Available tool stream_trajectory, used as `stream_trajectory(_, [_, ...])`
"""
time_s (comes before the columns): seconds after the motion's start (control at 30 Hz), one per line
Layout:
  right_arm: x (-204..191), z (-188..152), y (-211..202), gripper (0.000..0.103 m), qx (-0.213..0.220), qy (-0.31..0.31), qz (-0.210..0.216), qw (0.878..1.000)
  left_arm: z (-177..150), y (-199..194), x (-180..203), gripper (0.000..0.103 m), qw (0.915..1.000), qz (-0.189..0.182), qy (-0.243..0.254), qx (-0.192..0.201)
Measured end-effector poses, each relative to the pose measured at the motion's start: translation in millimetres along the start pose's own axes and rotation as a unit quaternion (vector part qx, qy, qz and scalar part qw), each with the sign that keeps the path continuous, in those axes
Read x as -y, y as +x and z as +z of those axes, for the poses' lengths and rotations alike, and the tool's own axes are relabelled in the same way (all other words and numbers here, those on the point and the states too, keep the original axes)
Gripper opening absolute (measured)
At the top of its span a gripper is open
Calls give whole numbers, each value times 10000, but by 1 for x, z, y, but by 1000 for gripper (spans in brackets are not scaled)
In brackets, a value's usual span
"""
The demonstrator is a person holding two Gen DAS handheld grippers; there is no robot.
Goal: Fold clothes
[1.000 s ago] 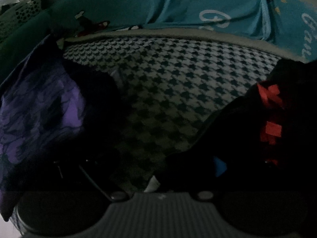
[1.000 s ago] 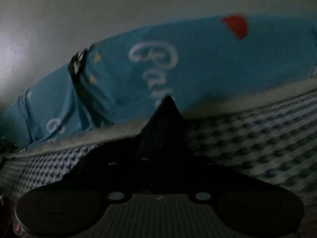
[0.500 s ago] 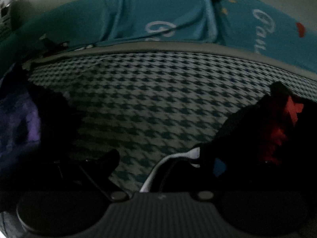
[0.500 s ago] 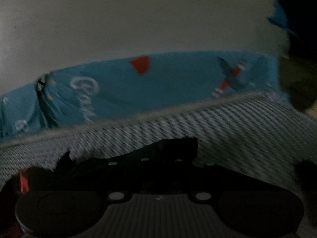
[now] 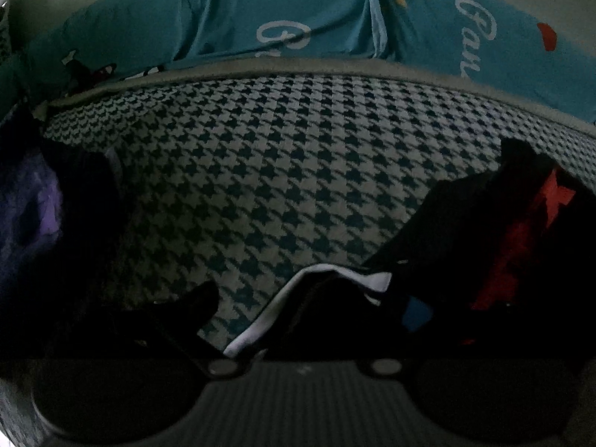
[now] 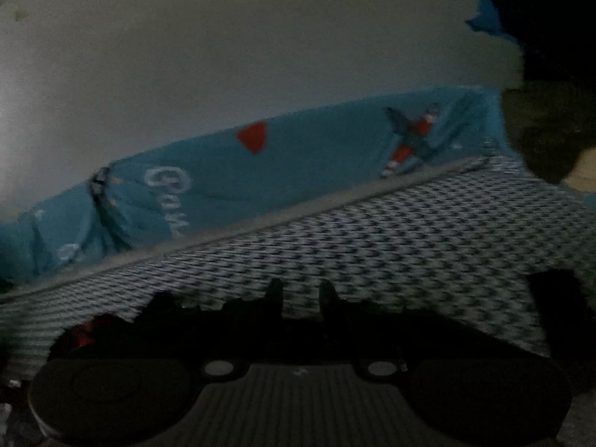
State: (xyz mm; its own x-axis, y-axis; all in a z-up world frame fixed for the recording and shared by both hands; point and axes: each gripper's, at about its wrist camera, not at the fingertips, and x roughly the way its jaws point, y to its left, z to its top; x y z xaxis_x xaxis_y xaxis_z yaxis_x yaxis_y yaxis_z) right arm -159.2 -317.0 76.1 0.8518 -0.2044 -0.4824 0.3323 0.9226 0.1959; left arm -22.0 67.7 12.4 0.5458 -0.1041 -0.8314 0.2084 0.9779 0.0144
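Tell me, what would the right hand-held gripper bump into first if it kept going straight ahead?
Probably the houndstooth bed cover: the right hand-held gripper points slightly down across it. Beyond lies the blue printed bedding, though depth is unclear.

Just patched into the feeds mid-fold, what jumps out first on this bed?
The houndstooth bedspread fills the middle of both views, with a bright teal printed pillow lying along its far edge. In the left wrist view a dark garment with red patches is heaped at the right, and a purple garment sits at the left.

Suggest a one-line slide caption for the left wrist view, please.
Open left gripper over a black garment with red print on the houndstooth bedspread, teal pillows behind.
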Motion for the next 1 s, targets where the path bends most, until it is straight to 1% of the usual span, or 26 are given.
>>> stream_trajectory(0.13, [-27, 0, 31, 21, -267, -115, 680, 9973, -2, 6, -1, 101, 10000, 5, 43, -66])
stream_trajectory(0.2, [-43, 0, 49, 26, -452, -217, 983, 9939, -3, 6, 0, 101, 9999, -21, 90, -79])
stream_trajectory(0.23, [-50, -1, 58, 30, -538, -274, 1081, 9923, -4, 6, 1, 102, 9999, -29, 116, -83])
stream_trajectory(0.27, [-58, -2, 67, 32, -624, -332, 1179, 9905, -5, 7, 2, 103, 9999, -24, 147, -81])
stream_trajectory(0.33, [-72, -2, 83, 33, -775, -430, 1357, 9868, -6, 8, 2, 103, 9997, -34, 192, -112])
stream_trajectory(0.37, [-79, -2, 91, 35, -834, -492, 1436, 9849, -7, 9, 2, 103, 9997, -49, 197, -144])
stream_trajectory(0.4, [-87, -3, 98, 38, -872, -573, 1487, 9834, -7, 9, 1, 103, 9996, -66, 196, -171])
stream_trajectory(0.47, [-99, -6, 111, 48, -933, -730, 1535, 9810, -8, 10, 0, 103, 9995, -97, 202, -204])
stream_trajectory(0.53, [-107, -9, 123, 55, -994, -850, 1554, 9791, -8, 10, -1, 103, 9995, -121, 216, -214])
stream_trajectory(0.6, [-115, -11, 135, 57, -1059, -932, 1587, 9772, -8, 10, -3, 103, 9994, -152, 231, -221])
stream_trajectory(0.67, [-120, -13, 147, 63, -1121, -972, 1638, 9753, -8, 10, -5, 103, 9993, -180, 219, -239])
stream_trajectory(0.73, [-124, -15, 156, 66, -1205, -1010, 1673, 9733, -8, 10, -5, 103, 9993, -197, 198, -251])
stream_trajectory(0.9, [-135, -21, 174, 65, -1435, -1100, 1755, 9677, -8, 11, -3, 103, 9993, -190, 231, -242])
stream_trajectory(0.93, [-136, -22, 174, 59, -1443, -1132, 1735, 9676, -8, 11, -2, 103, 9993, -186, 236, -243])
stream_trajectory(0.97, [-138, -22, 175, 44, -1419, -1186, 1718, 9676, -7, 11, -1, 103, 9992, -180, 245, -244])
stream_trajectory(1.0, [-139, -22, 176, 34, -1410, -1224, 1722, 9672, -7, 12, -1, 103, 9992, -169, 263, -241])
